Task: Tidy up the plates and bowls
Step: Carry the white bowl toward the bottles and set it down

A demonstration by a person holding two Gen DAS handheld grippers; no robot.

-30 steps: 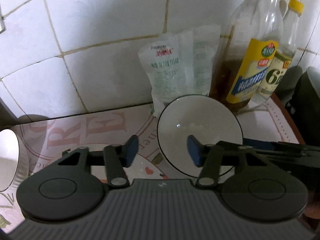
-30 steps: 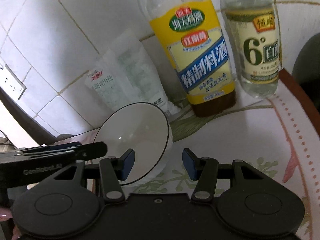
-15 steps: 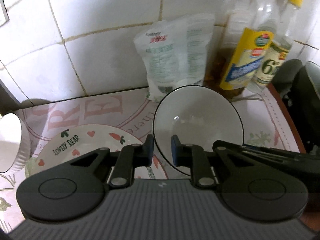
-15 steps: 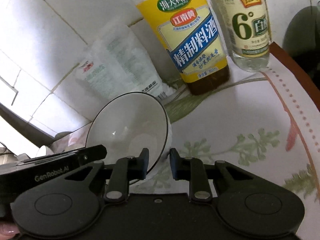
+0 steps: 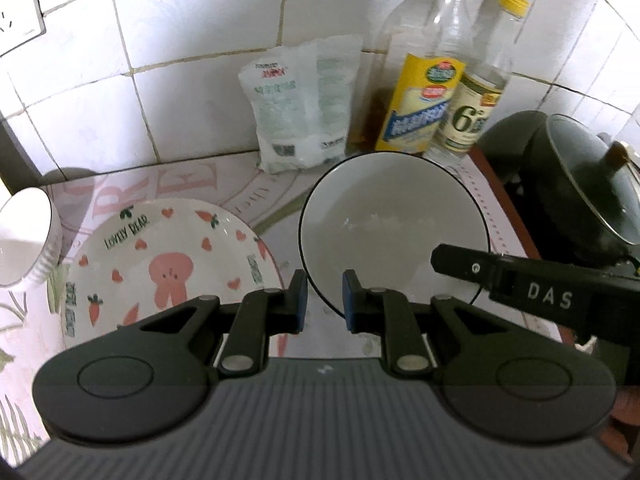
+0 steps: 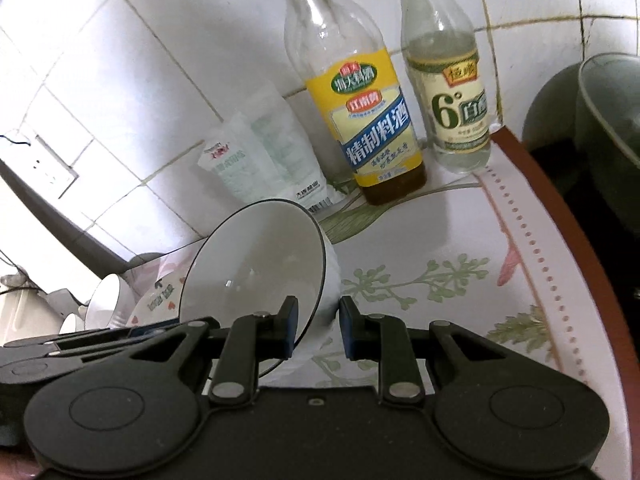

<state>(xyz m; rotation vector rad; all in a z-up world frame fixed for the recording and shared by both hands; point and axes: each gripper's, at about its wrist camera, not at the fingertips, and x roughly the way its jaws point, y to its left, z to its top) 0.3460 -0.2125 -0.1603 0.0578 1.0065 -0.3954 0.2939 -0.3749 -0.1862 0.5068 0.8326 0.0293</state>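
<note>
A white bowl with a thin black rim [image 5: 392, 232] is held tilted above the counter; it also shows in the right wrist view [image 6: 256, 272]. My left gripper [image 5: 324, 300] is shut on its near rim. My right gripper [image 6: 316, 320] is shut on the bowl's rim from the other side. A white plate with a pink bear and carrots [image 5: 160, 264] lies on the patterned cloth [image 5: 256, 196] to the left of the bowl. A white ribbed bowl [image 5: 28, 240] stands at the far left.
A white salt bag [image 5: 300, 108], a yellow-label cooking wine bottle [image 6: 360, 112] and a white vinegar bottle [image 6: 452, 88] stand against the tiled wall. A dark pot with a glass lid [image 5: 572, 184] sits at the right, past the counter's brown edge [image 6: 560, 200].
Both grippers closed from open onto the bowl's rim. The bowl has risen and both cameras pulled back, showing the bear plate.
</note>
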